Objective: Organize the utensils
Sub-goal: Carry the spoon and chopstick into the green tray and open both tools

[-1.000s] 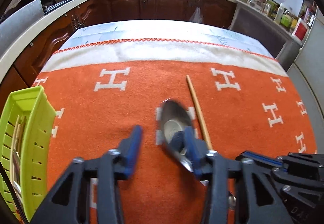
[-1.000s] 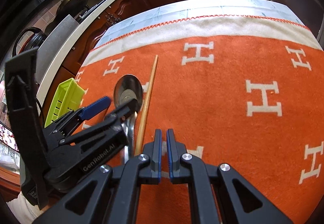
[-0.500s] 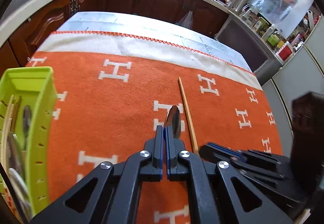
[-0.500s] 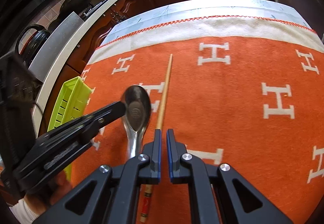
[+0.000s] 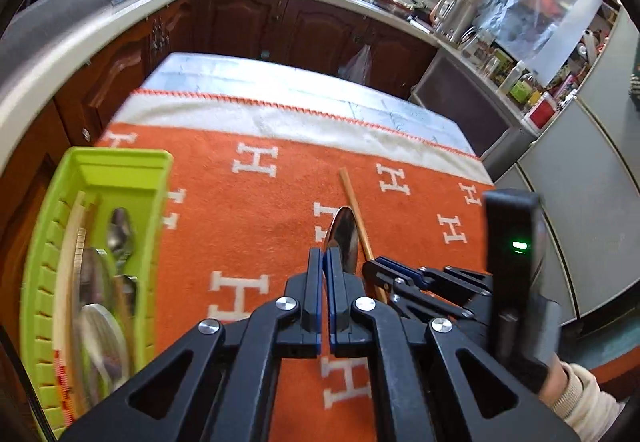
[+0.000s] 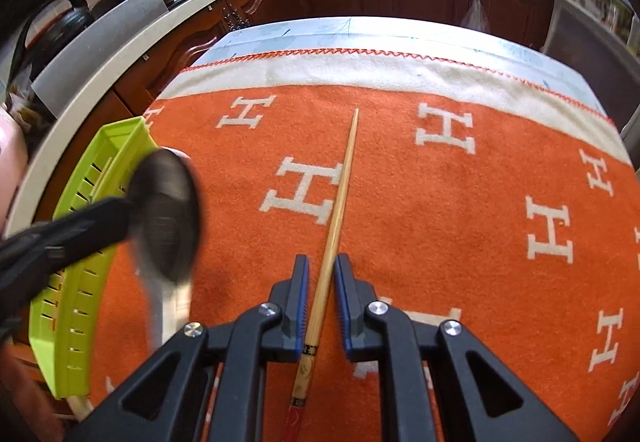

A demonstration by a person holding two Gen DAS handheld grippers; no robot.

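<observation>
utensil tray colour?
Lime green utensil tray, slotted sides; clearest in the left wrist view.

The black left gripper point(image 5: 325, 256) is clamped on a shiny metal spoon point(image 5: 343, 238), whose bowl juts past its blue-padded tips above the orange H-patterned blanket point(image 5: 248, 226). A thin wooden chopstick point(image 5: 354, 208) lies just right of the spoon. At left, a lime-green slotted plastic tray point(image 5: 150, 210) holds more cutlery.
</observation>
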